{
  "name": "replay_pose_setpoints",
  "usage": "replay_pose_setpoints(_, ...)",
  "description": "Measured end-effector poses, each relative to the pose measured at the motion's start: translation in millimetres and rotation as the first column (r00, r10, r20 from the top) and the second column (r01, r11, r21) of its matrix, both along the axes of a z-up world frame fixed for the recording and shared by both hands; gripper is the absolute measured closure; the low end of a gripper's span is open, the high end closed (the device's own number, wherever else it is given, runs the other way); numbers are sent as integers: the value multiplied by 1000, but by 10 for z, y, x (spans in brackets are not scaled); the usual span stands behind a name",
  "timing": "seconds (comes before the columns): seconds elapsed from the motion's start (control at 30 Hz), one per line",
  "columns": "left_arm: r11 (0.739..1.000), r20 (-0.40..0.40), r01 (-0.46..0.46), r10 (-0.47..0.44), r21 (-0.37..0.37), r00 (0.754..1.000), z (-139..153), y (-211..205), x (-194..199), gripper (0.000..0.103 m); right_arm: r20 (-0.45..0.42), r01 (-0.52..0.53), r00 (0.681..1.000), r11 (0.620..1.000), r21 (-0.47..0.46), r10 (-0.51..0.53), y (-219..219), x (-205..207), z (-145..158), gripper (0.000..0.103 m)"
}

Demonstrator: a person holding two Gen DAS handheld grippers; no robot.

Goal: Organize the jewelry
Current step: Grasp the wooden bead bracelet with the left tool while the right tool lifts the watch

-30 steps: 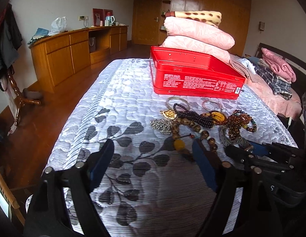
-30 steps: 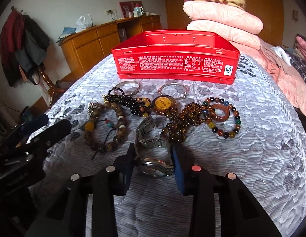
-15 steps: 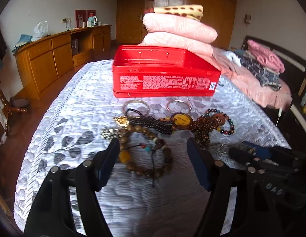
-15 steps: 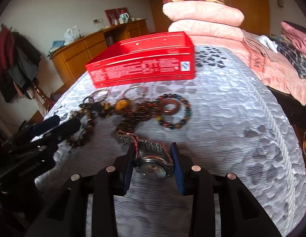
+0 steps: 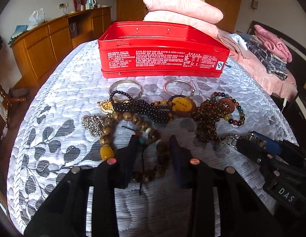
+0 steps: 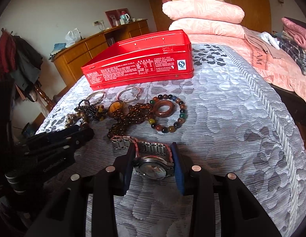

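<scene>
Left tool (image 5: 153, 158): we see its jaws have just been closing in around the near side of the wooden bead bracelet (image 5: 133, 136); the beads and a dark cord lie between the pads, but we cannot tell whether the pads press on them yet.
Right tool (image 6: 153, 165): we see its jaws pinching the case of the wristwatch (image 6: 153, 167), one pad against each side.
Wristwatch: its metal band (image 6: 133, 144) trails away from the tool across the bed (image 6: 231, 138), with the clasp end near the amber beads.
Wooden bead bracelet: we find it on the bedspread with a large yellow bead (image 5: 106, 152) on its left side, just beside a glittering silver ornament (image 5: 92, 123).
Other jewelry: we see a black bead string (image 5: 141, 107), a yellow pendant (image 5: 181, 104), a tangle of amber beads (image 5: 207, 118) and a multicoloured bead bracelet (image 6: 168, 116) ringed around a brown ring (image 6: 163, 108), all lying in a row beyond the tools.
Bangles: two metal bangles (image 5: 125, 87) (image 5: 178, 86) lie between that row and the tin.
Red tin (image 5: 162, 49): we see it open on the bed, behind all the jewelry, nothing visible inside from here.
Beyond: folded pink quilts (image 5: 182, 11) are stacked behind the tin; a wooden sideboard (image 5: 54, 39) stands along the wall to the left.
</scene>
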State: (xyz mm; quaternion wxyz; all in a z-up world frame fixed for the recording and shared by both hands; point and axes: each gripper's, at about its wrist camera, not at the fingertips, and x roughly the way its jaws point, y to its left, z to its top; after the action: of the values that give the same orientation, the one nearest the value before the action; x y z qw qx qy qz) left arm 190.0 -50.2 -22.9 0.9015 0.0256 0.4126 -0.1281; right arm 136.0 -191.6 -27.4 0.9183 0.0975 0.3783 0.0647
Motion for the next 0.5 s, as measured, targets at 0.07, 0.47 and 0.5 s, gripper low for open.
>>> replay_pose_setpoints(0.07, 1000, -3, 2, -2, -13, 1000, 6, 33, -11, 79, -5, -3, 1000, 1000, -8, 3, 14, 3, -7, 66)
replay_pose_setpoints(0.47, 998, 0, -9, 9, -62, 1000, -7, 191, -111, 91, 16, -31, 999, 992, -125, 33, 169, -48, -40, 66)
replay_pose_setpoints(0.5, 999, 7, -9, 9, -49, 1000, -9, 165, -105, 91, 21, -22, 999, 990, -141, 25, 171, -55, -42, 68)
